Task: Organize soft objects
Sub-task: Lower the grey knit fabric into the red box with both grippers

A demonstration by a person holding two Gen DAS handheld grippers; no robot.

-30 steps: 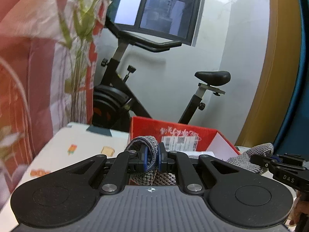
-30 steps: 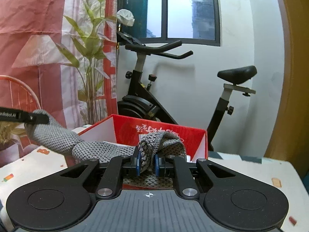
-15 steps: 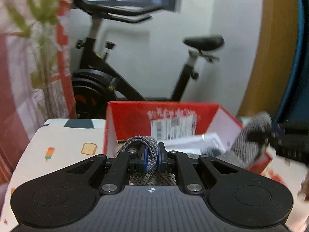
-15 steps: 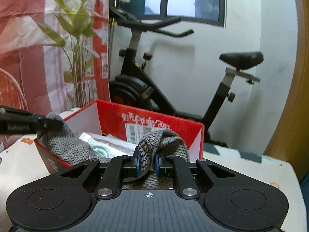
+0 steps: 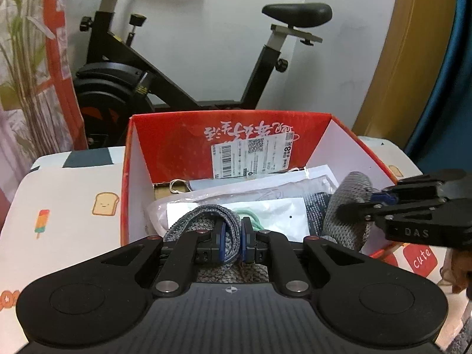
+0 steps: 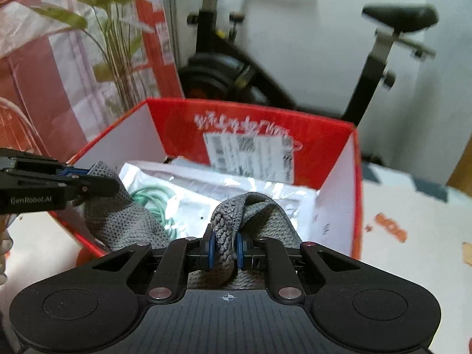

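A grey knitted cloth [image 5: 203, 219] is held at both ends. My left gripper [image 5: 233, 240] is shut on one end of it, and my right gripper [image 6: 225, 246] is shut on the other end [image 6: 253, 209]. Both hold it just over the near side of an open red cardboard box [image 5: 230, 124], which also shows in the right wrist view [image 6: 324, 135]. The right gripper [image 5: 380, 200] shows at the right of the left wrist view, the left gripper [image 6: 73, 177] at the left of the right wrist view. The cloth sags into the box between them.
The box holds white plastic packets [image 5: 265, 188] and a coiled green cable [image 6: 150, 197]. It stands on a table with a printed white cover [image 5: 67, 194]. Behind stand an exercise bike [image 5: 183, 67], a plant [image 6: 112, 38] and a red-and-white curtain [image 6: 38, 88].
Both grippers have tipped down and moved forward with the cloth, from level above the table to over the box's open top. The box interior has come into view.
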